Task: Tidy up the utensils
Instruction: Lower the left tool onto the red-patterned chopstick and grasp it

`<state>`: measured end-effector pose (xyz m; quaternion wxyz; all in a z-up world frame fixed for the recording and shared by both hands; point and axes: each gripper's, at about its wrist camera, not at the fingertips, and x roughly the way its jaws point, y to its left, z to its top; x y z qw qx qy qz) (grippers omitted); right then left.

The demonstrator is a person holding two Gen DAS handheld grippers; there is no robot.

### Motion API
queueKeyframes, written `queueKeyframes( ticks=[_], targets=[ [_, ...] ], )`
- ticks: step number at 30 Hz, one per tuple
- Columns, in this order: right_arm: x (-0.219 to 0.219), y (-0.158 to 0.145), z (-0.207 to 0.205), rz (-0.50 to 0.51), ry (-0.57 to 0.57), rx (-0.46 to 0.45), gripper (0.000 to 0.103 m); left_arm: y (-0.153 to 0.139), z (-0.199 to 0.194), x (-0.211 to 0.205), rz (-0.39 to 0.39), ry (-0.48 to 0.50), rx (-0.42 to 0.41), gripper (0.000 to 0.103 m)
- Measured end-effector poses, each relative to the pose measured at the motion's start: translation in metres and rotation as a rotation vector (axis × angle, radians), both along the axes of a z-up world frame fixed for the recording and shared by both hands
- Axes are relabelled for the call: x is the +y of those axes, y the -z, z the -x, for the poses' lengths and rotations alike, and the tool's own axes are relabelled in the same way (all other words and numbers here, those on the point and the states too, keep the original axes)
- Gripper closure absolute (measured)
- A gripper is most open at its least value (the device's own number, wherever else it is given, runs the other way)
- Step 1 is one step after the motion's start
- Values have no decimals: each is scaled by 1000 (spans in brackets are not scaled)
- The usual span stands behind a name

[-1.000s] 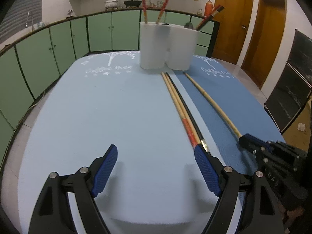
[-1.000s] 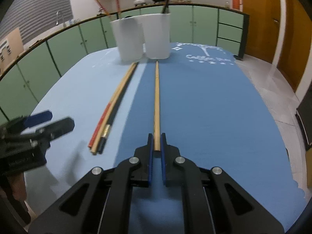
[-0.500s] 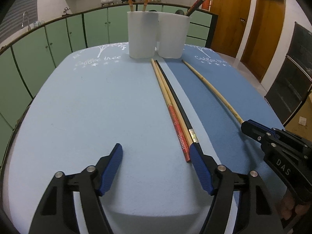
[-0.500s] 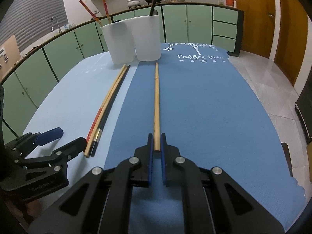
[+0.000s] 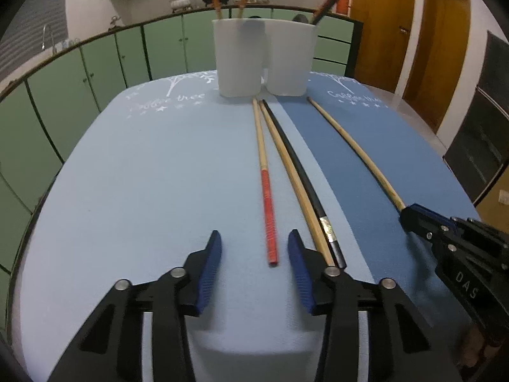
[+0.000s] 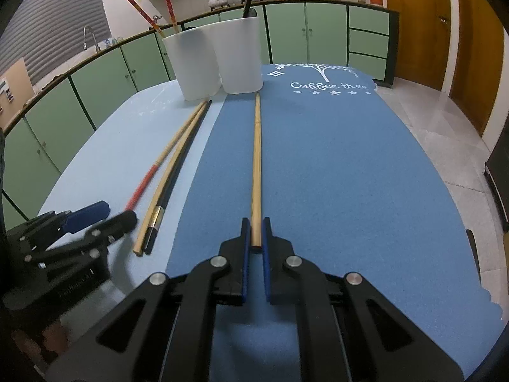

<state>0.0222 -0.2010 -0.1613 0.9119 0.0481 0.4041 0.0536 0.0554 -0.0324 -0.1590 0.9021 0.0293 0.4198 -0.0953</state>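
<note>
Left wrist view: the left gripper (image 5: 254, 254) has just been closing, its jaws astride the near end of the red-handled chopstick (image 5: 268, 210) but not yet pressing it. Just right of it lie a pale chopstick (image 5: 296, 181) and a black chopstick (image 5: 303, 175); ahead stand two white cups (image 5: 240, 60). Far right, the right gripper (image 5: 413, 216) covers the end of the bamboo chopstick (image 5: 356, 149).

Right wrist view: only here is the grip plain, the right gripper (image 6: 256, 238) clenched on the bamboo chopstick (image 6: 256, 159), which lies on the dark blue mat (image 6: 334, 175).
</note>
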Motion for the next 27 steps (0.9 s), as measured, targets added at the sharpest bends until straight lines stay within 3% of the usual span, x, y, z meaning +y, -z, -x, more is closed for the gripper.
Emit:
queueKeyframes(
  ticks=[6, 10, 24, 25, 27],
  targets=[
    [-1, 1, 2, -5, -15, -4, 92, 0, 2, 7, 51, -4, 4, 60],
    [-3, 0, 9, -10, -27, -2, 80, -1, 5, 10, 73, -1, 5, 55],
    [-2, 2, 6, 17, -34, -11, 81, 1, 5, 10, 85, -25, -7, 54],
    [-1, 2, 5, 22, -32, -13, 84, 1, 6, 9, 82, -28, -10, 56],
    [0, 3, 5, 30, -28, -16, 88, 1, 5, 8, 69, -34, -16, 69]
  ],
)
